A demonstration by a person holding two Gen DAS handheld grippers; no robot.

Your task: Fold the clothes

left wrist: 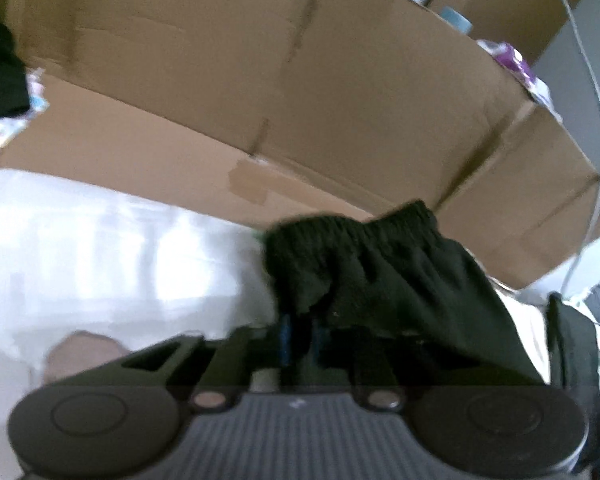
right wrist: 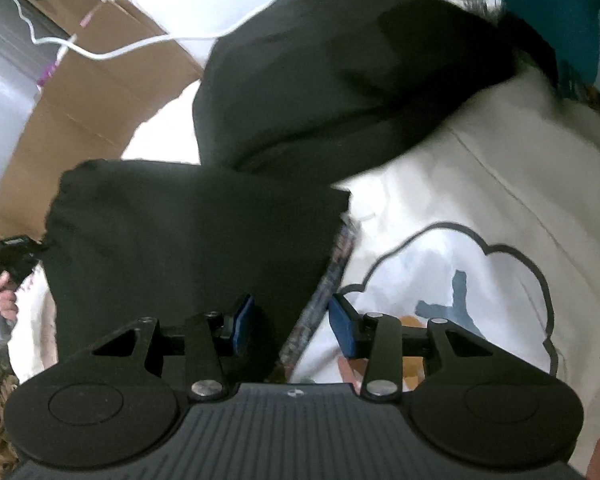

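Note:
My left gripper is shut on the edge of a pair of dark shorts, whose elastic waistband bunches up above the blue pads. In the right wrist view the same dark shorts lie folded on a cream shirt with a cloud print. My right gripper is open, its blue pads on either side of the lower right edge of the shorts. The left gripper and the hand holding it show at the far left, at the shorts' left edge. Another dark garment lies behind.
A large cardboard box stands close behind the white surface. A white cable runs over another cardboard box. A teal cloth is at the top right. A patterned fabric strip lies under the shorts.

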